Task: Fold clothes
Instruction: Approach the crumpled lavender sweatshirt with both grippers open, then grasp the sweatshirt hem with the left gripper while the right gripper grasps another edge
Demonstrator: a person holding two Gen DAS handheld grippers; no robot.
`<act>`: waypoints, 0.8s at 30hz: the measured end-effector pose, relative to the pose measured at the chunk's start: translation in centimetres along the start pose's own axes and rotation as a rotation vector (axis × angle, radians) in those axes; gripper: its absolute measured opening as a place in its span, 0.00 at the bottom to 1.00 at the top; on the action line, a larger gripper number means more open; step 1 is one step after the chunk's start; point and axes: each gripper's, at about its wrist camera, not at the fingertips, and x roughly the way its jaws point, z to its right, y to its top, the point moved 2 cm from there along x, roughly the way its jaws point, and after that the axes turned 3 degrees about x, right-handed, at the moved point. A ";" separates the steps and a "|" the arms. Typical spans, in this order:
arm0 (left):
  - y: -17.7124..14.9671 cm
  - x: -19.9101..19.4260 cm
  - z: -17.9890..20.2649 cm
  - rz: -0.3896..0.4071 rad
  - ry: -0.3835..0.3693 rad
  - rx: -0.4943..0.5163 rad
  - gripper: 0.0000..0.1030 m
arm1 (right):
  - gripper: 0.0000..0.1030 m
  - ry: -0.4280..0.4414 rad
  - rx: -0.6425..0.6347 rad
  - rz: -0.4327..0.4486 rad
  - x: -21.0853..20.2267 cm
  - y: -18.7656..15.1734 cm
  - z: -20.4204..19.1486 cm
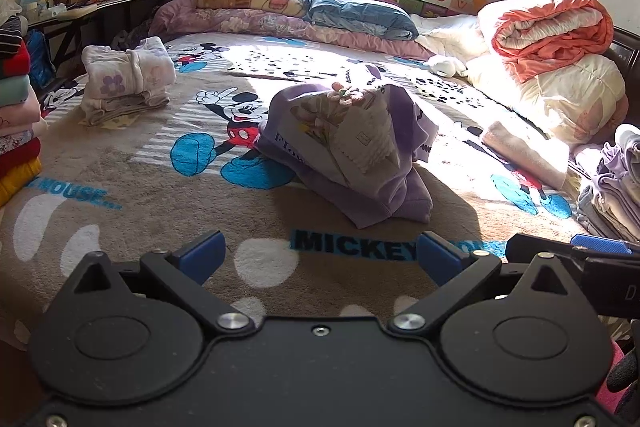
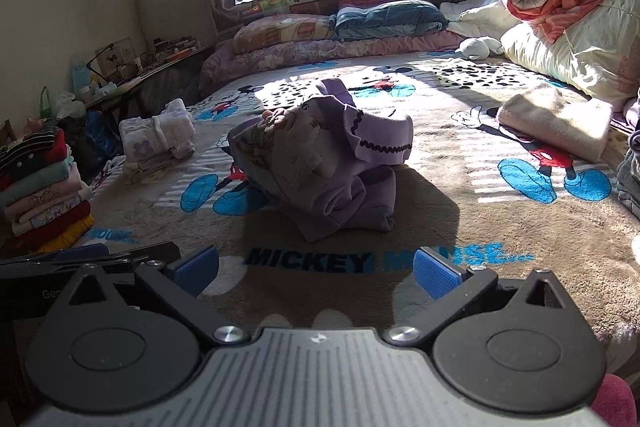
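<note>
Purple fabric sits heaped mid-bed: a lilac sweatshirt (image 1: 352,151), crumpled rather than flat, rests on the Mickey Mouse blanket (image 1: 132,187) just beyond the printed lettering. At the far left a stack of folded clothes (image 2: 44,187) stands at the bed's edge, with a folded white bundle (image 1: 128,79) further in. The left gripper (image 1: 320,255) hovers low with its jaws spread wide and nothing between them; the sweatshirt lies straight ahead and slightly right of it. The right gripper (image 2: 316,269) is equally wide and empty, the garment ahead and a touch left. Both look about equally near, so the heap lies between them. Its long axis cannot be told while bunched. Rightmost, a rolled orange quilt (image 1: 552,27) tops the bedding.
</note>
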 end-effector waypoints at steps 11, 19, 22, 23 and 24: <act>1.0 2.9 0.3 -0.049 -0.030 0.002 1.00 | 1.00 0.032 0.088 0.051 1.8 1.7 2.7; 2.9 6.3 0.1 -0.113 -0.085 0.018 1.00 | 1.00 0.080 0.161 0.073 5.2 2.7 5.5; 3.9 7.8 0.2 -0.127 -0.097 0.040 1.00 | 1.00 0.079 0.209 0.064 6.6 3.3 7.0; 4.2 8.4 0.2 -0.132 -0.095 0.048 1.00 | 1.00 0.073 0.217 0.063 7.1 3.5 7.4; 4.5 9.0 0.2 -0.144 -0.095 0.063 1.00 | 1.00 0.071 0.218 0.060 7.7 3.7 7.8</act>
